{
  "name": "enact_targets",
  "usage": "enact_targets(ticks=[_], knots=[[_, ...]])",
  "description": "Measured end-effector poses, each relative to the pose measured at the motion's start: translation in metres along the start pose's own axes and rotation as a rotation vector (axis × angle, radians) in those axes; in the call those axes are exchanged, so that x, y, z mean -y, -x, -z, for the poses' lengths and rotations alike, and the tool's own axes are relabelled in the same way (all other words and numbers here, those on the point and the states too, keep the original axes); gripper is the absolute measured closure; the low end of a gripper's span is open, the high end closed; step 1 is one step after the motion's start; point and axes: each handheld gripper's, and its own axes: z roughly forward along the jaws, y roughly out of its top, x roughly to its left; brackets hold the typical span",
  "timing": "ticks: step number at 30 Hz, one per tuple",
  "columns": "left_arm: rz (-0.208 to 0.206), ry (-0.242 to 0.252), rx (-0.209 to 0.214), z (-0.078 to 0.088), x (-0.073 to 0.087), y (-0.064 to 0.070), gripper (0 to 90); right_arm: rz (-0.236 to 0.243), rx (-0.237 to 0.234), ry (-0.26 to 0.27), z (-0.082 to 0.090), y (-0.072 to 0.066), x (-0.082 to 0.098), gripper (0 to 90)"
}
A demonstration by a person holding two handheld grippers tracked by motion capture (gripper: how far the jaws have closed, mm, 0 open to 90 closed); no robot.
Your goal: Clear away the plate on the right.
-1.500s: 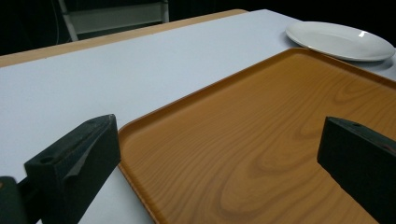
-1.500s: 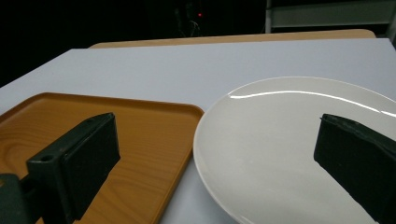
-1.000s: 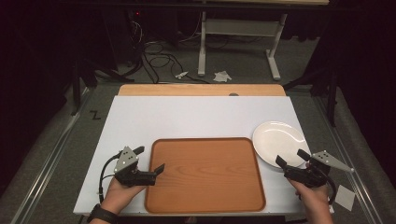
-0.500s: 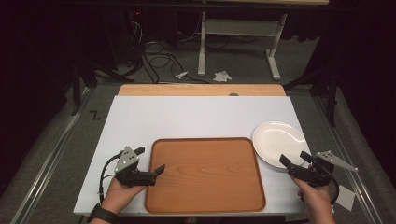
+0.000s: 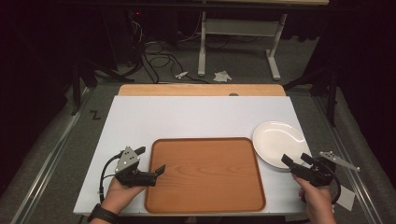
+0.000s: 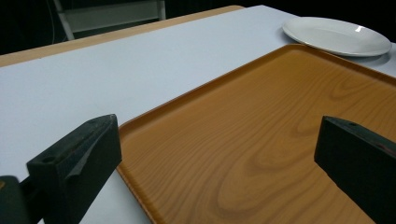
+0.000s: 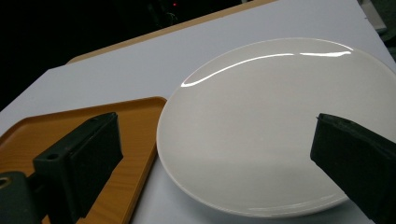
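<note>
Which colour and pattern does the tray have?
The tray is orange-brown with a wood-grain pattern, clearest in the left gripper view.

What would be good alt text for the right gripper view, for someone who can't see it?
Seen between the open right gripper's two black jaws, a bare white plate rests on a white table. A corner of a wooden tray lies beside the plate at the left.
</note>
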Motion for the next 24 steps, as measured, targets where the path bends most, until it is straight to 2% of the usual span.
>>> enact_targets(ticks=[9, 11, 12, 13, 18, 19, 20, 24], knots=[[-0.021, 0.004, 0.006, -0.001, 0.000, 0.002, 1.0, -0.114, -0.008, -0.014, 0.001, 0.011, 0.002, 6.9], [-0.023, 0.004, 0.008, -0.001, 0.000, 0.002, 1.0, -0.156, -0.008, -0.016, 0.003, 0.014, 0.003, 9.4], [-0.023, 0.005, 0.009, -0.001, 0.000, 0.003, 1.0, -0.193, 0.001, -0.016, 0.004, 0.018, 0.004, 12.1], [-0.023, 0.005, 0.011, -0.001, 0.000, 0.003, 1.0, -0.193, 0.001, -0.016, 0.004, 0.018, 0.004, 12.1], [-0.027, 0.006, 0.021, -0.004, -0.001, 0.004, 1.0, -0.290, 0.021, -0.029, 0.008, 0.026, 0.008, 17.2], [-0.029, 0.008, 0.023, -0.005, -0.002, 0.004, 1.0, -0.290, 0.021, -0.029, 0.008, 0.026, 0.008, 17.2], [-0.031, 0.010, 0.027, -0.006, -0.002, 0.004, 1.0, -0.323, 0.018, -0.034, 0.010, 0.028, 0.009, 18.4], [-0.043, 0.008, 0.041, -0.009, -0.004, 0.007, 1.0, -0.355, 0.013, -0.047, 0.012, 0.030, 0.011, 19.8]])
